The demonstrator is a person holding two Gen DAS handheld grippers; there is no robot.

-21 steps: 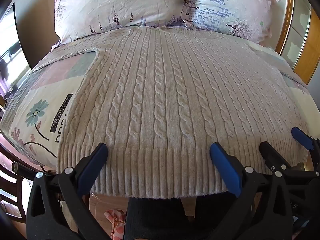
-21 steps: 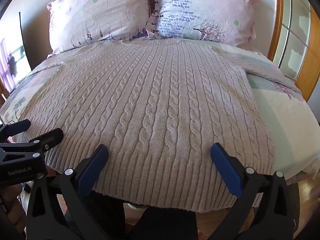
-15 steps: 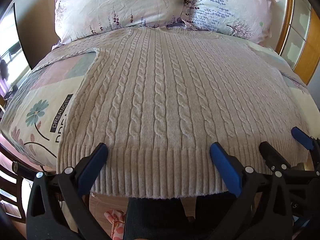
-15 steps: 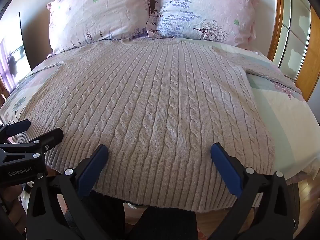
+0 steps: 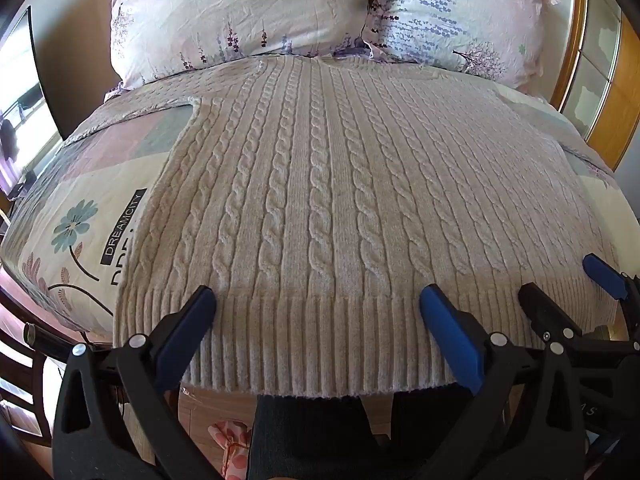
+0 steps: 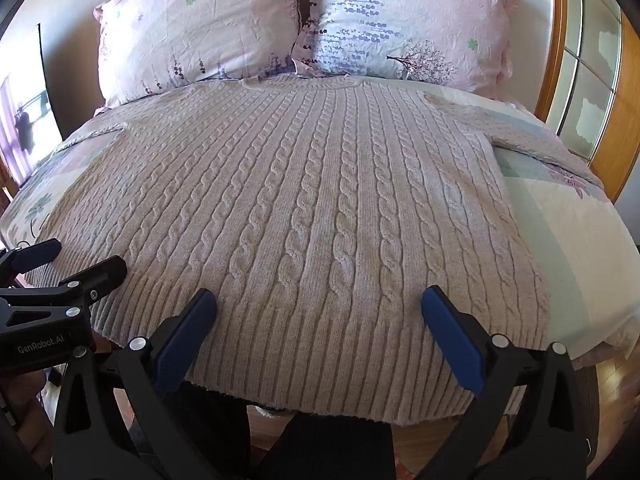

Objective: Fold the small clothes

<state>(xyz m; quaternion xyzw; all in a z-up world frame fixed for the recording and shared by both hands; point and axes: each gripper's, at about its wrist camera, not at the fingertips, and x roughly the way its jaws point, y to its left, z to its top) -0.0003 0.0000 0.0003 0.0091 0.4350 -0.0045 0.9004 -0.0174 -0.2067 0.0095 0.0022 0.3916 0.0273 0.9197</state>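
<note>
Sweater (image 5: pixel 320 200) flat, both grippers open.

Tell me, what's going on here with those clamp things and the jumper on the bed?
A person holds two black grippers with blue pads over a beige cable-knit sweater that lies flat on a floral quilt, its neck toward two pink pillows. The left gripper and right gripper both hang open above the ribbed hem. Nothing is gripped, and no fold has been made yet.
</note>
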